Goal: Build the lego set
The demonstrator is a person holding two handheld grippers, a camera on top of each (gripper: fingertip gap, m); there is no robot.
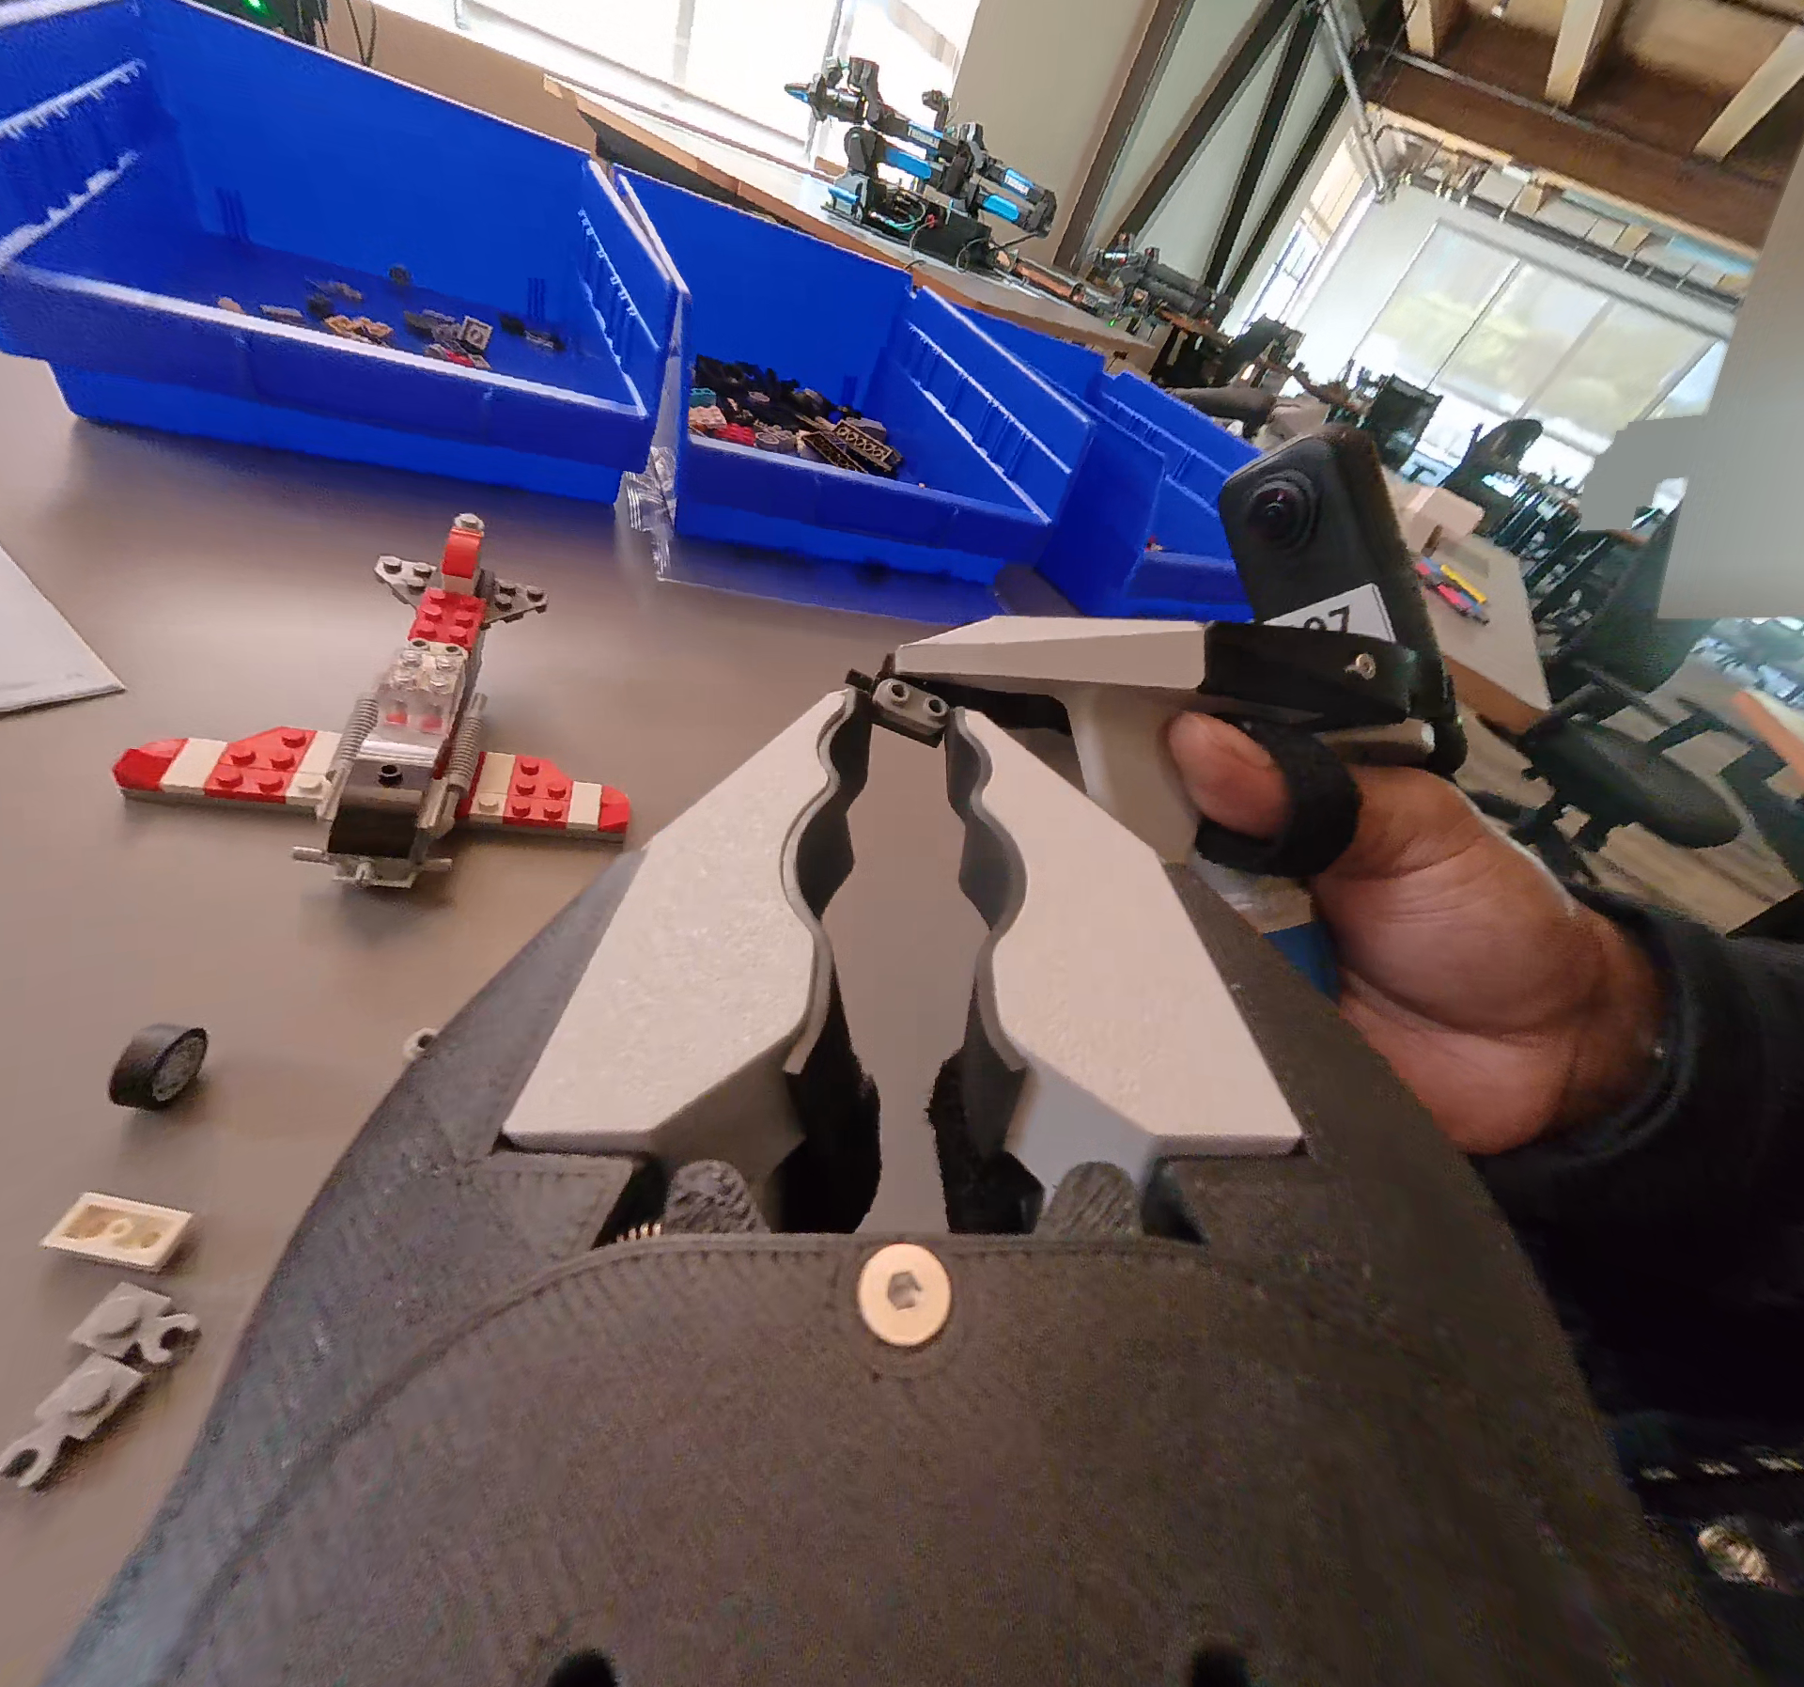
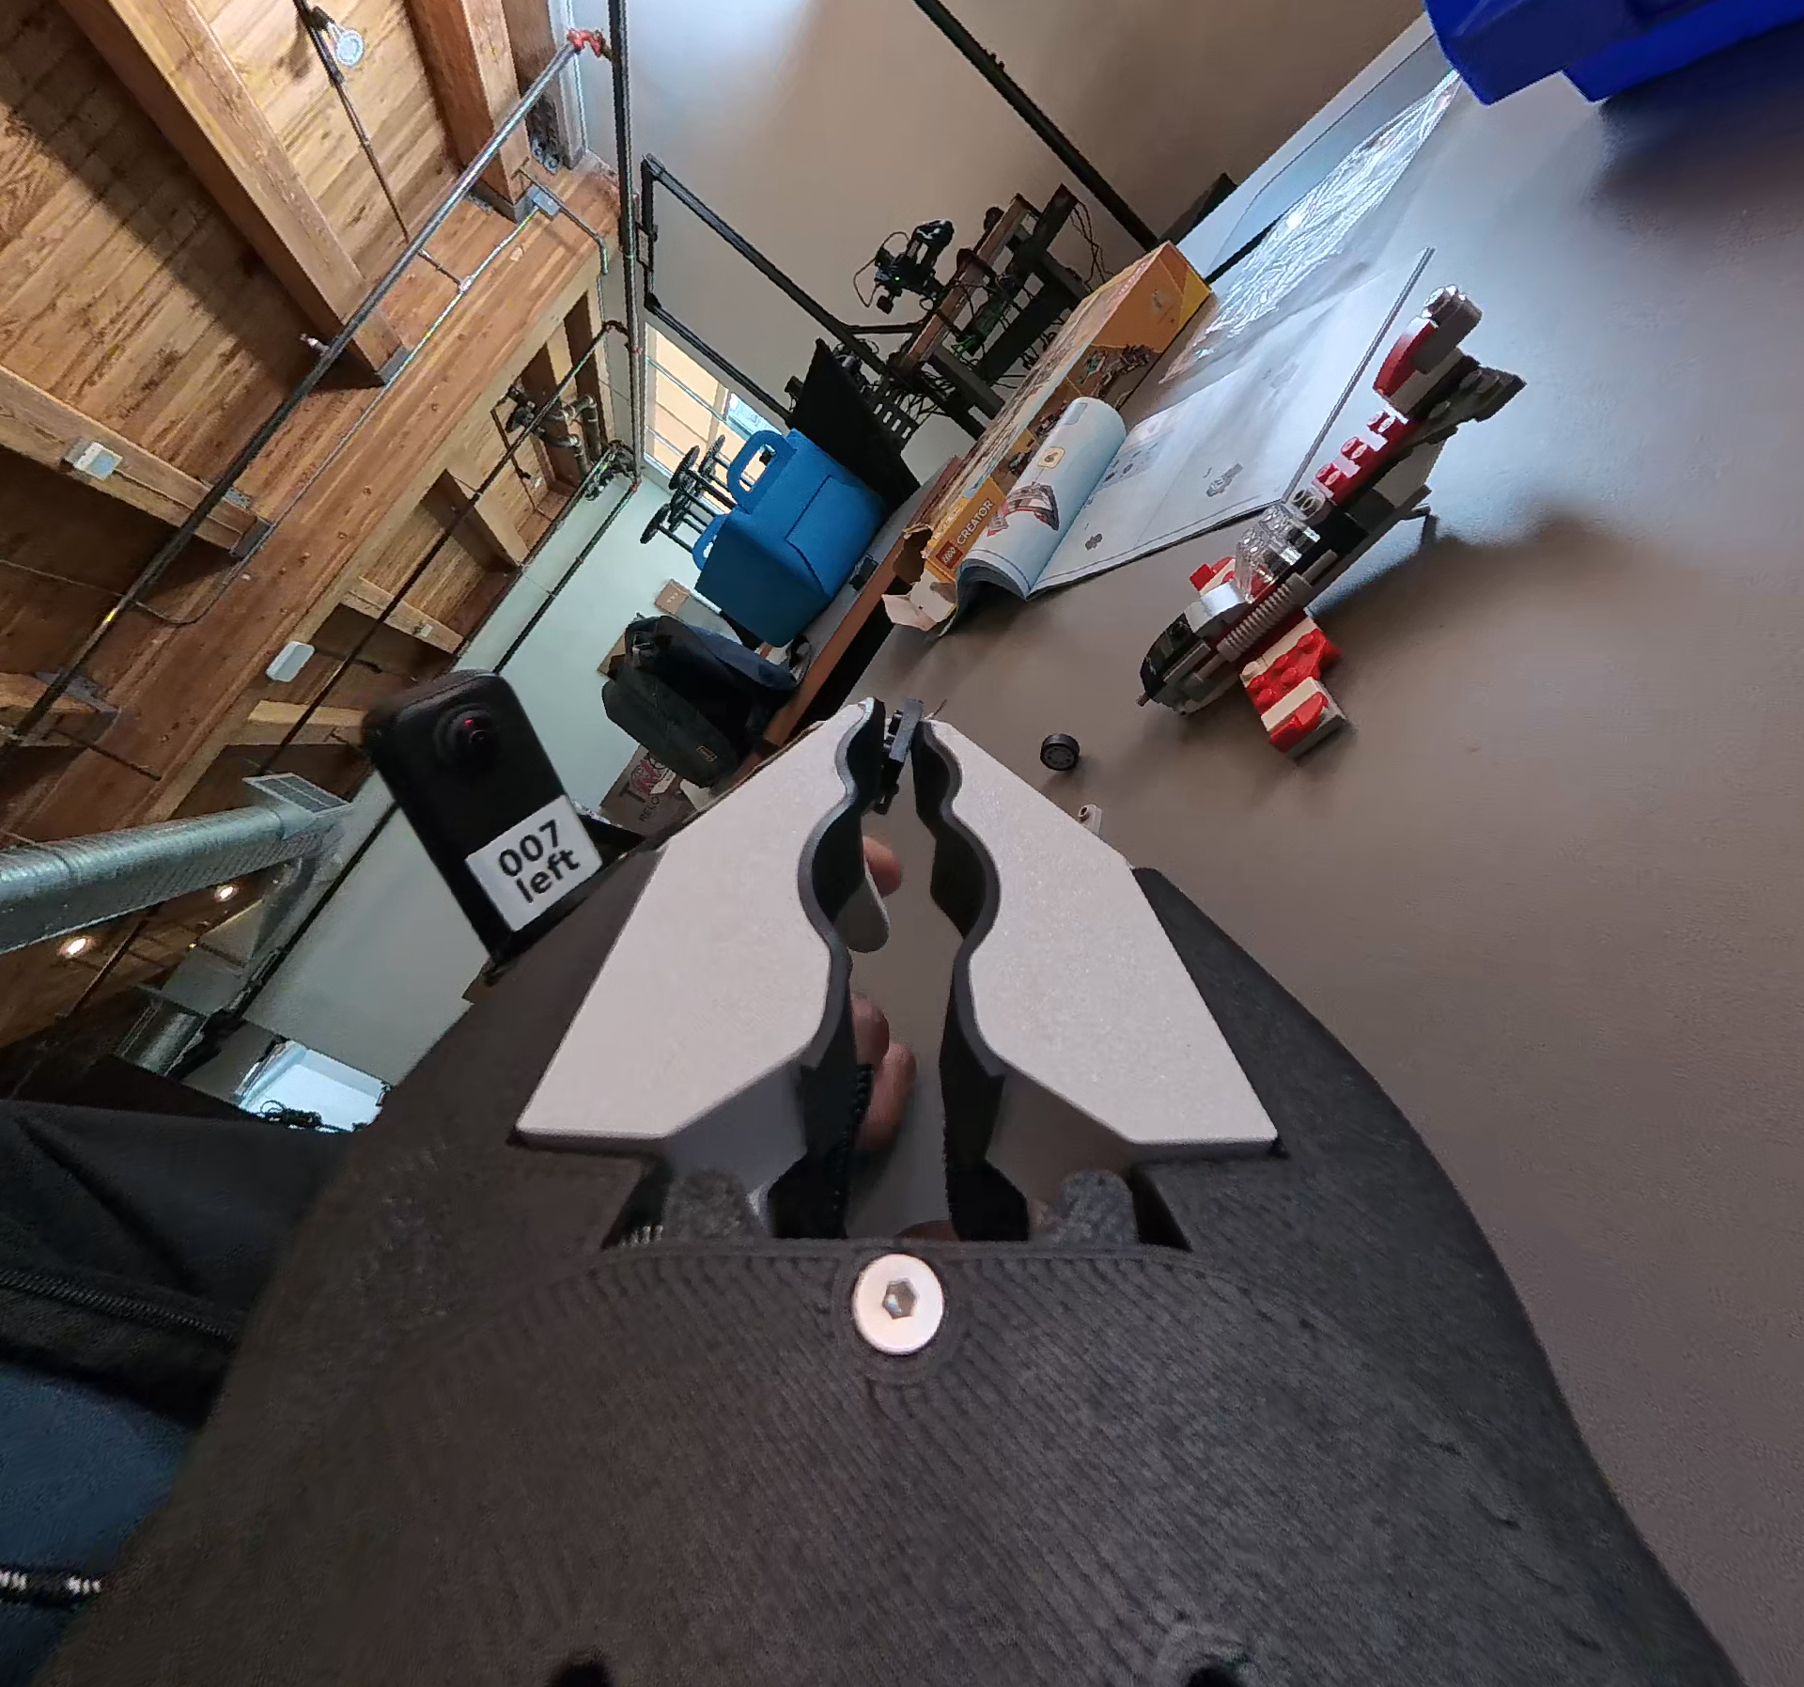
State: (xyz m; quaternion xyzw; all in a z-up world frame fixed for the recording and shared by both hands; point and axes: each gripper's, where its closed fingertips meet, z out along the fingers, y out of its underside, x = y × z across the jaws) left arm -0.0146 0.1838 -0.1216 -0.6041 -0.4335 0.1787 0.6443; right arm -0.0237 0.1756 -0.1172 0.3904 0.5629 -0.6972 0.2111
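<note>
My left gripper [image 1: 903,720] is shut on a small grey two-stud piece [image 1: 913,701], held above the table. My right gripper [image 2: 893,730] is shut on a small black piece [image 2: 903,742]. In the left wrist view the right gripper [image 1: 886,667] comes in from the right, and its black piece [image 1: 859,678] meets the grey piece at the tips. The red, white and grey lego plane [image 1: 390,742] rests on the table to the left, apart from both grippers. It also shows in the right wrist view [image 2: 1298,566].
A black wheel [image 1: 156,1064], a white tile [image 1: 117,1230] and two grey hinge plates [image 1: 98,1376] lie at the near left. Blue bins [image 1: 322,205] with loose pieces stand behind the plane. An open instruction booklet [image 2: 1171,468] and the set's box [image 2: 1074,400] lie beyond it. Left and right tips are no more than a few centimetres apart. About 12 cm separates my left fingertips from the black wheel [image 1: 156,1064].
</note>
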